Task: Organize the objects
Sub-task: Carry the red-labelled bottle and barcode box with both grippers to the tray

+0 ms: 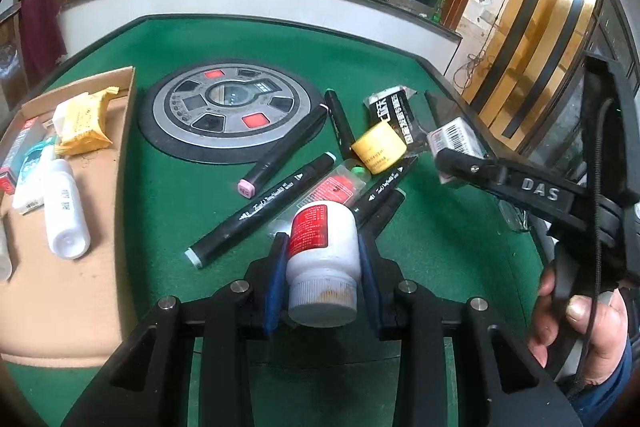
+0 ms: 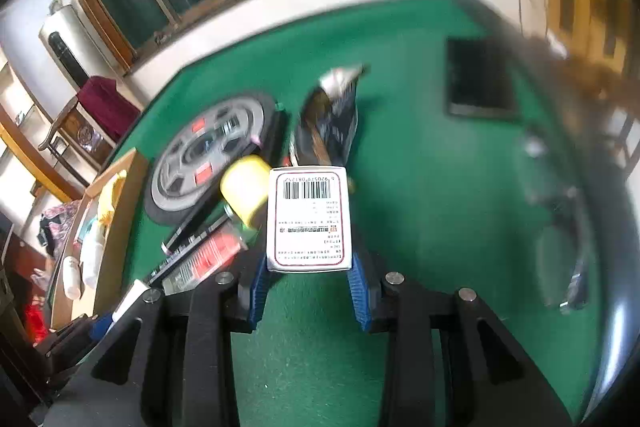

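Right now your left gripper (image 1: 322, 269) is clamped on a white bottle with a red label (image 1: 322, 247), cap toward the camera, just above the green table (image 1: 420, 247). Your right gripper (image 2: 310, 267) pinches a small white box with a barcode (image 2: 308, 223) at its near end, lifted off the felt beside the yellow cup (image 2: 244, 191). Black markers (image 1: 260, 207) lie scattered near the round grey disc (image 1: 230, 115). The cardboard tray (image 1: 80, 287) on the left holds another white bottle (image 1: 66, 211).
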